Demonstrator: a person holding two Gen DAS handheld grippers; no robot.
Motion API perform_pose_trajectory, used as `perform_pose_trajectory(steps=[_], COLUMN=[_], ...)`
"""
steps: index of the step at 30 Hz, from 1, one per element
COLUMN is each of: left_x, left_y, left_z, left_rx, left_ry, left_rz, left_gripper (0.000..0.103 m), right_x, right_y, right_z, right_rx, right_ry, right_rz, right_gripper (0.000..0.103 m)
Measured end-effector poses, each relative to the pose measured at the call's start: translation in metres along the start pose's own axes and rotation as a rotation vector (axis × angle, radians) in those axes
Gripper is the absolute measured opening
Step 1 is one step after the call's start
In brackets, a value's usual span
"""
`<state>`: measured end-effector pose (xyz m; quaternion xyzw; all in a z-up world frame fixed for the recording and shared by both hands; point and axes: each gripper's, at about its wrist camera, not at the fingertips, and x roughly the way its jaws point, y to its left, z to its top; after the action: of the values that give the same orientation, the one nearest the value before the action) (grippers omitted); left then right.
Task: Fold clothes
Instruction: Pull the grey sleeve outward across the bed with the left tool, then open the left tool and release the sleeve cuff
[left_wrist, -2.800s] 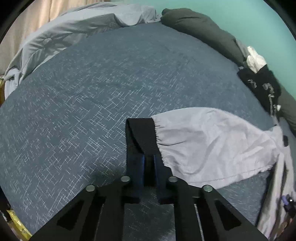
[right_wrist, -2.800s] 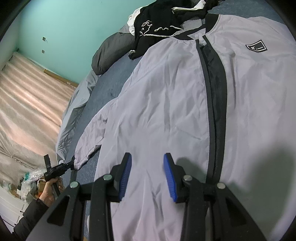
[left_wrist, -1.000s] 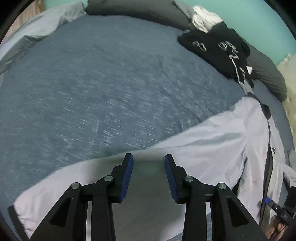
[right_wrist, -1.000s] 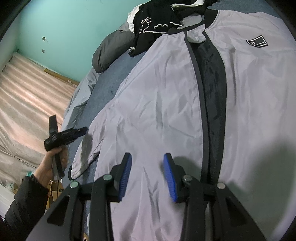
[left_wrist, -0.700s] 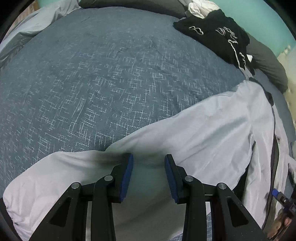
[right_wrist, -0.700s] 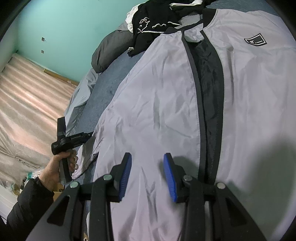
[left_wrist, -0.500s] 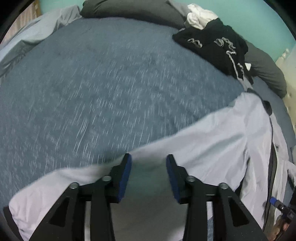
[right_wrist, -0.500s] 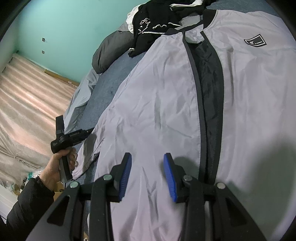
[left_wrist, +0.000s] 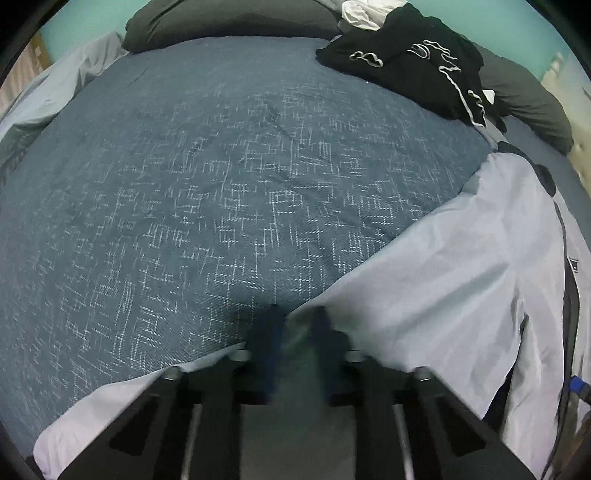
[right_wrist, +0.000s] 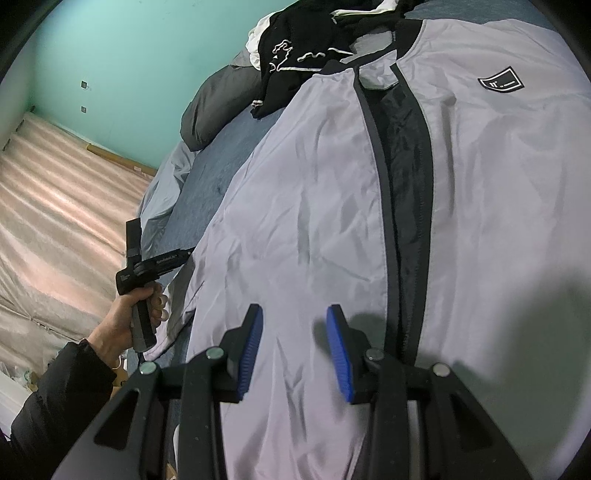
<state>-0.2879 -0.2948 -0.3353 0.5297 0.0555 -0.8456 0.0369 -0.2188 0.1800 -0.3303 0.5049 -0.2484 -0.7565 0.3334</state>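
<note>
We look steeply down at the bed (left_wrist: 229, 177) from close up; our other view looks along the jacket (right_wrist: 303, 206). Both show the jacket.

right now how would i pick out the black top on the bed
Start from the blue bedspread and follow it to the pillows at the teal wall. The black top lies crumpled there, above the grey jacket; only it carries white outline lettering.
</note>
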Motion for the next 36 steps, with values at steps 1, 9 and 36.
perform_pose_trajectory(steps=[1, 9, 36], left_x=[-0.001, -0.015, -0.108], left_y=[0.001, -0.002, -0.057], left_z=[0.001, 0.007, -0.058], left_rx=[-0.004, -0.018, -0.084], left_ry=[-0.004, -0.064, -0.133], left_rz=[-0.001, 0.029, -0.069], left_gripper=[0.005, 0.003, 0.027], right_x=[0.000, -0.003, -0.028], right_y=[0.000, -0.006, -0.023], right_z=[0.000, -0.003, 0.001], right_rx=[0.001, 0.000, 0.037], right_ry=[0.001, 0.007, -0.061], right_rz=[0.000, 0.006, -0.028], right_gripper=[0.036, 0.036, 0.036])
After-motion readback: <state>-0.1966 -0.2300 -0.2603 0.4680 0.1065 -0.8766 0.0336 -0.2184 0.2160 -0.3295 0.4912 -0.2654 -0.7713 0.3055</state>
